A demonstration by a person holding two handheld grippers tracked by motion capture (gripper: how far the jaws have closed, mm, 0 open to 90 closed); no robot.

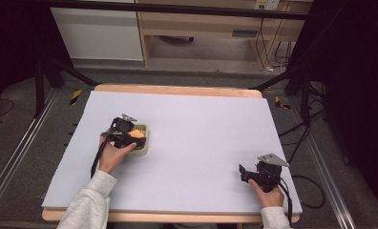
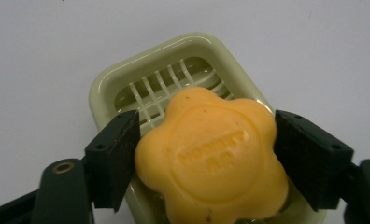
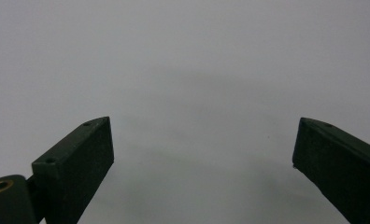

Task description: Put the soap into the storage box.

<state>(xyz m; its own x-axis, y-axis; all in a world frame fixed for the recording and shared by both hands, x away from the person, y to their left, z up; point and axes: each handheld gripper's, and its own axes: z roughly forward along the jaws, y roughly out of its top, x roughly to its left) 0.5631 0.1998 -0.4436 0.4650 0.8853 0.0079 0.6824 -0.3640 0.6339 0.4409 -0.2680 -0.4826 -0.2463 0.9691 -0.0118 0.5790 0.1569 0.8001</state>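
An orange flower-shaped soap (image 2: 211, 158) with raised lettering sits between the jaws of my left gripper (image 2: 205, 140), which is shut on it from both sides. The soap is just above or resting in a pale green soap dish (image 2: 127, 79) with a slatted bottom; I cannot tell if they touch. In the high view, the left gripper (image 1: 133, 136), soap (image 1: 137, 134) and dish (image 1: 144, 149) are at the mat's left middle. My right gripper (image 1: 244, 172) is near the front right and stands open (image 3: 204, 149) over bare mat, with nothing between its jaws.
A light grey mat (image 1: 201, 124) covers most of the wooden table (image 1: 177, 89). Dark stands and cables flank the table on the floor, and a wooden cabinet (image 1: 201, 24) stands behind it.
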